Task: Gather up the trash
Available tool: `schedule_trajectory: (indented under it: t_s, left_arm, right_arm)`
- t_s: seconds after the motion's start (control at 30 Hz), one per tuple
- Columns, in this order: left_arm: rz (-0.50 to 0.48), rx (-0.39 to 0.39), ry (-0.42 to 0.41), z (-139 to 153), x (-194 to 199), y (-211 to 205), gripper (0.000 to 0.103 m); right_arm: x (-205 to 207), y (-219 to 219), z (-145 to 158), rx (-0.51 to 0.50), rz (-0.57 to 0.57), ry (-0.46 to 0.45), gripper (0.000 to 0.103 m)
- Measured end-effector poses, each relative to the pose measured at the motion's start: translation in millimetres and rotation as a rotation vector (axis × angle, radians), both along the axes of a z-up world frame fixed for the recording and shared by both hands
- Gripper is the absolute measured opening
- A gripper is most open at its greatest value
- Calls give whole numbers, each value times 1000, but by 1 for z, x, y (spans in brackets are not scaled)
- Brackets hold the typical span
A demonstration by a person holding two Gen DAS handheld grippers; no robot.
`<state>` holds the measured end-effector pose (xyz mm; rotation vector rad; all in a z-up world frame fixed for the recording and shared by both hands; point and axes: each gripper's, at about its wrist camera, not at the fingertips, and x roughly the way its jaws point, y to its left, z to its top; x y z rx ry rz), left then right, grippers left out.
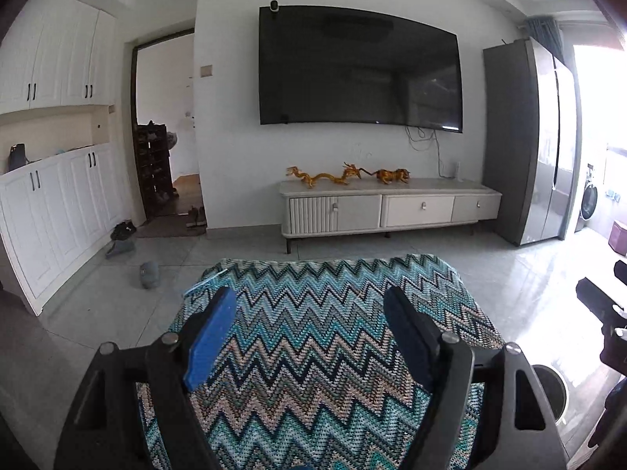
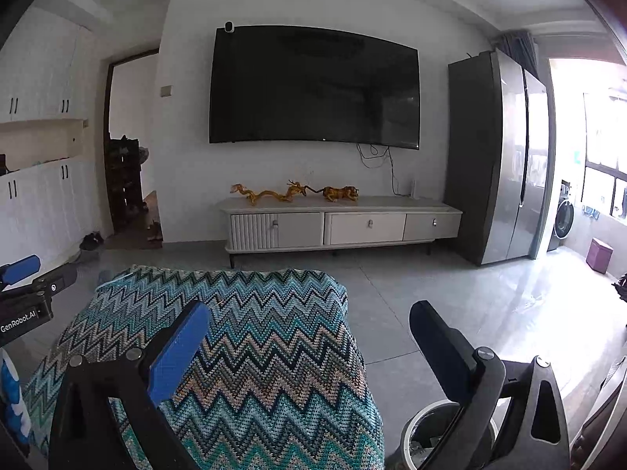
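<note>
My left gripper (image 1: pixel 311 301) is open and empty above a table covered with a zigzag blue-green cloth (image 1: pixel 313 352). My right gripper (image 2: pixel 313 321) is open and empty over the cloth's right edge (image 2: pixel 254 352). A round trash bin (image 2: pixel 435 434) with a white rim stands on the floor right of the table, below my right finger; scraps show inside it. The bin also shows in the left wrist view (image 1: pixel 552 391). A thin pale strip (image 1: pixel 205 282) lies at the cloth's far left corner. The left gripper shows at the left edge of the right wrist view (image 2: pixel 23 274).
A TV (image 1: pixel 360 70) hangs on the wall above a low cabinet (image 1: pixel 388 207) bearing gold figurines. A grey fridge (image 1: pixel 525 141) stands to the right, white cupboards (image 1: pixel 58 203) to the left. Slippers (image 1: pixel 149 274) lie on the tiled floor. A purple box (image 2: pixel 598 254) stands by the window.
</note>
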<state>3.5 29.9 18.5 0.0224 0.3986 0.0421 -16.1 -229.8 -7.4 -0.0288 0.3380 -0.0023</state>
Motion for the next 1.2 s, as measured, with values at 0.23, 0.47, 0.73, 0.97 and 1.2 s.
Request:
schedule_trajectory:
  t_s: [0.23,0.47,0.73,0.97,1.2]
  left_arm:
    - [48,0,-31,3,-8,16,87]
    - [97,20,-41,0,-3,15,97]
    - [105,41,-50,-3,0,13,97]
    - [117,63,-69,-4,1,9,97]
    - [106,74,-75,-4,3,2,97]
  right_arm:
    - [5,9,-4,-10,0,0,103]
    - [11,11,-8,-13,-6,5,103]
    - [17,5,-13,-6,-25,15,103]
    - [19,-4,-13,-13,-57,5,103]
    - [18,-10,-13,-21,-79,-9,103]
